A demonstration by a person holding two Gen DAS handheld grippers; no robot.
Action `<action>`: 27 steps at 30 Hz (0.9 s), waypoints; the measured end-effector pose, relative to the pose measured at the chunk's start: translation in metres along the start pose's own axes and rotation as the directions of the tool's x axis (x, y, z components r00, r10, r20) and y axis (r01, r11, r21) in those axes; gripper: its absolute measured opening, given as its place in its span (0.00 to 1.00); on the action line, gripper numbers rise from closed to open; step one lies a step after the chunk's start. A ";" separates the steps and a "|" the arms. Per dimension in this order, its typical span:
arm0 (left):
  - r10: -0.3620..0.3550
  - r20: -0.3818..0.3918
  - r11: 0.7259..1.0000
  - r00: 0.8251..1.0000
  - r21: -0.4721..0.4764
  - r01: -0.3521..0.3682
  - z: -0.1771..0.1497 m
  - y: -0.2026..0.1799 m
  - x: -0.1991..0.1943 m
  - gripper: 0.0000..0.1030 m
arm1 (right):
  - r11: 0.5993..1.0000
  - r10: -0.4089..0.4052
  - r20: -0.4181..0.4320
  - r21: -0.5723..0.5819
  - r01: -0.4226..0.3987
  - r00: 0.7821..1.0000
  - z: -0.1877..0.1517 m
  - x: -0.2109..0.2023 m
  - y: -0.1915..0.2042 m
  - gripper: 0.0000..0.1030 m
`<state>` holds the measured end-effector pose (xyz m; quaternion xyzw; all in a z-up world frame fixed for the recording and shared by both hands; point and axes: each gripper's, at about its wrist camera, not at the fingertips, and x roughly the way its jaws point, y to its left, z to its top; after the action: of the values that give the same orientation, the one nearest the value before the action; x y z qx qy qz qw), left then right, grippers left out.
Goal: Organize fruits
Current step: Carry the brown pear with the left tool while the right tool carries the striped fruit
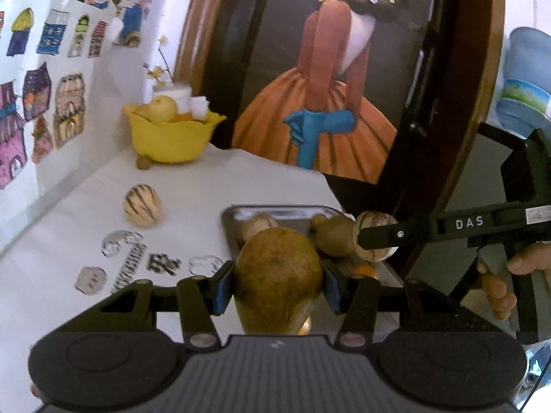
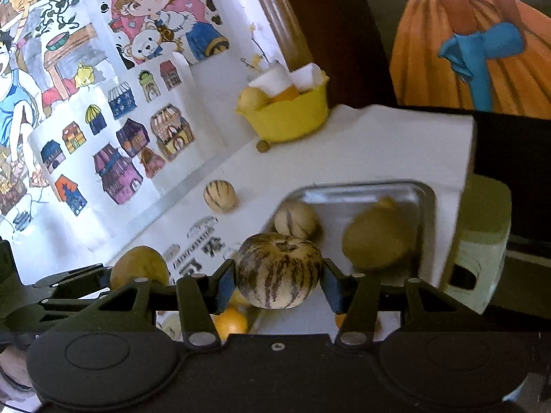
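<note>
My left gripper (image 1: pixel 277 287) is shut on a brown pear (image 1: pixel 279 275), held above the near edge of the metal tray (image 1: pixel 275 210). My right gripper (image 2: pixel 277 284) is shut on a striped melon-like fruit (image 2: pixel 279 270), also above the tray (image 2: pixel 425 199); it shows in the left wrist view (image 1: pixel 375 237) at the right. In the tray lie another striped fruit (image 2: pixel 296 220) and a brown pear (image 2: pixel 378 237). A third striped fruit (image 1: pixel 143 204) sits loose on the white table. A yellow bowl (image 1: pixel 172 137) with fruit stands at the far end.
A small brown fruit (image 1: pixel 143 162) lies by the yellow bowl. Oranges (image 2: pixel 230 321) lie under the right gripper. Stickers (image 1: pixel 127 261) mark the table (image 2: pixel 396 144). A picture-covered wall (image 2: pixel 103 103) is on the left, a large framed painting (image 1: pixel 327 86) behind, and the table's edge at right.
</note>
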<state>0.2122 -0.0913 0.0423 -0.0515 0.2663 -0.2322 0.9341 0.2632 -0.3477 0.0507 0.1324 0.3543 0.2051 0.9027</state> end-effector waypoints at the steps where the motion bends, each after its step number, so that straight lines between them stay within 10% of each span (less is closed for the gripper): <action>1: -0.003 -0.004 1.000 1.000 0.001 0.003 -0.003 -0.003 0.000 0.55 | 1.000 -0.002 -0.002 0.005 0.002 1.000 -0.005 -0.002 -0.002 0.53; 27: -0.012 -0.039 0.999 0.999 0.036 0.014 -0.056 -0.039 0.014 0.55 | 0.982 -0.133 0.033 -0.134 0.136 0.991 -0.073 -0.011 -0.016 0.53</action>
<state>0.1780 -0.1311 -0.0034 -0.0318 0.2797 -0.2439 0.9281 0.2093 -0.3606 -0.0012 0.0487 0.3368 0.1659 0.9256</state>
